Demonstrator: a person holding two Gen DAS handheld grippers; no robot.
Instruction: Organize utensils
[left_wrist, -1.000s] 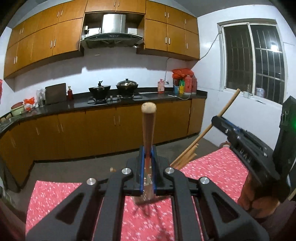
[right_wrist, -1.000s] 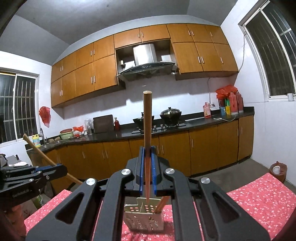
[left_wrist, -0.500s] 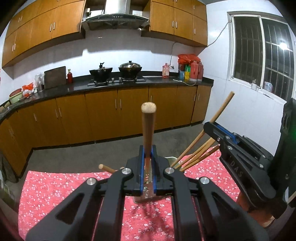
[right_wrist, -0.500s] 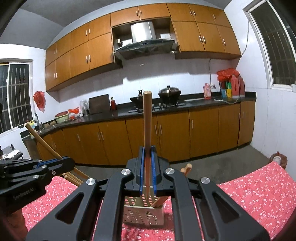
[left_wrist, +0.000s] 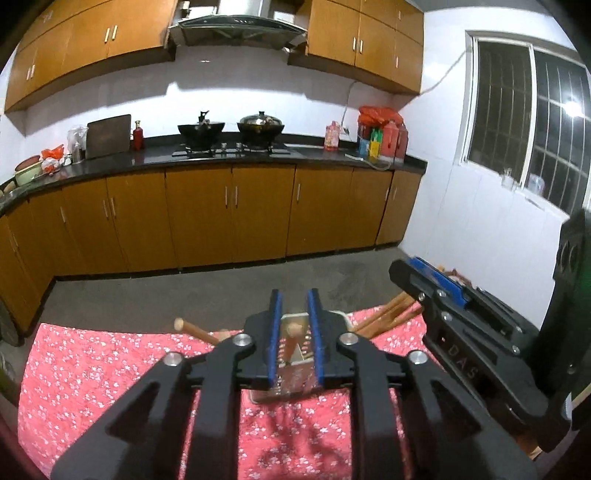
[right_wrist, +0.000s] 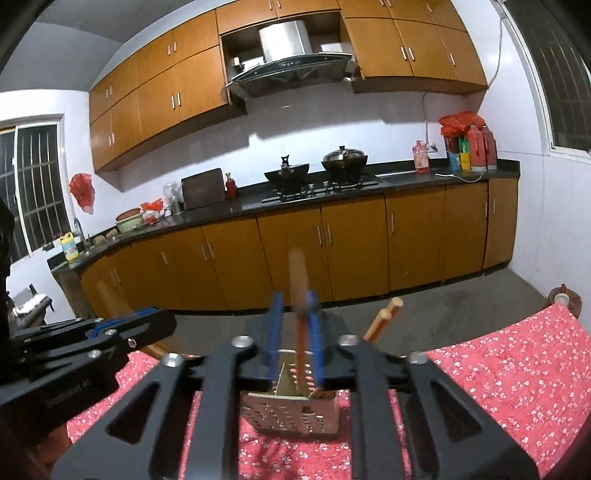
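A wooden utensil handle, blurred, stands nearly upright with its lower end in the perforated metal holder, long axis vertical, between the spreading blue pads of the right tool, which no longer pinch it. A second wooden handle sits in the same holder between the left tool pads, also parting. Other handles lean outward. The holder rests on the desk under a red flowered cloth.
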